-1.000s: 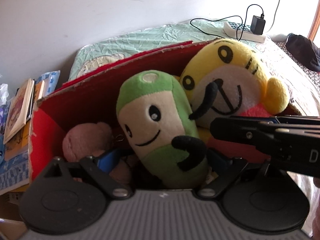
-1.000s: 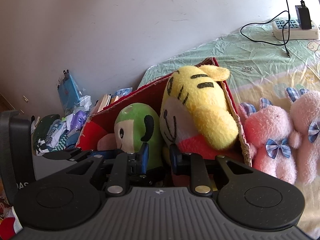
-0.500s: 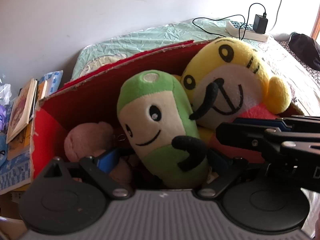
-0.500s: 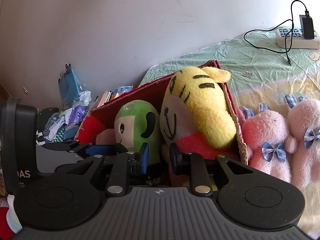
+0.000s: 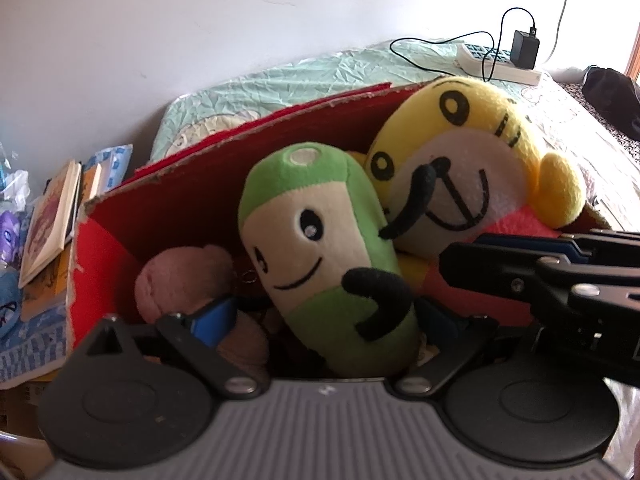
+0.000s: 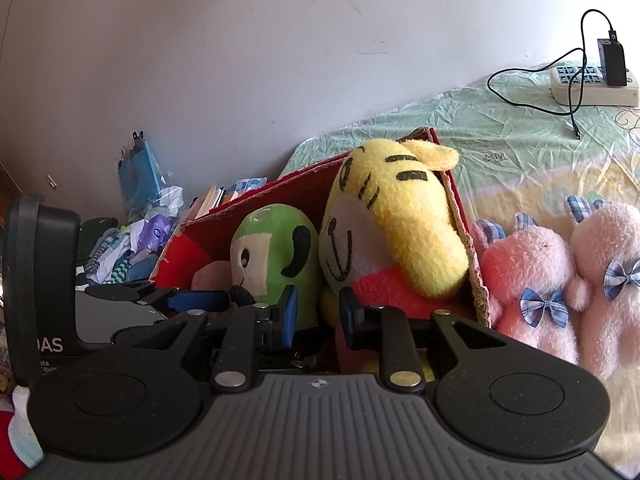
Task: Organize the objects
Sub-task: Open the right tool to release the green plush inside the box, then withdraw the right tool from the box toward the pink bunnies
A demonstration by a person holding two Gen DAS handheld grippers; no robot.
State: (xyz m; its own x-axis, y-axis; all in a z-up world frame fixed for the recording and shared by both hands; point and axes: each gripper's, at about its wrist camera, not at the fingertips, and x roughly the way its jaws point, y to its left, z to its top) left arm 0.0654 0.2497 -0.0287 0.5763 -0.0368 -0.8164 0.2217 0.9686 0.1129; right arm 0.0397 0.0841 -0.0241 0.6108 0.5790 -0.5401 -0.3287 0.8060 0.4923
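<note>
left wrist view: the left claw [image 5: 328,320] is spread wide around the green plush [image 5: 320,256], which stands in the red cardboard box [image 5: 192,188] on the bed [image 5: 320,76]; whether its pads touch the plush is unclear. a yellow tiger plush [image 5: 472,168] leans beside it.

right wrist view: the right claw [image 6: 318,318] is released with a narrow gap, holding nothing, at the box's near edge. two pink plush rabbits [image 6: 560,276] lie just outside the box.

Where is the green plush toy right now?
The green plush toy stands inside the red cardboard box, center of the left wrist view, between the yellow tiger plush and a brownish-pink plush.
</note>
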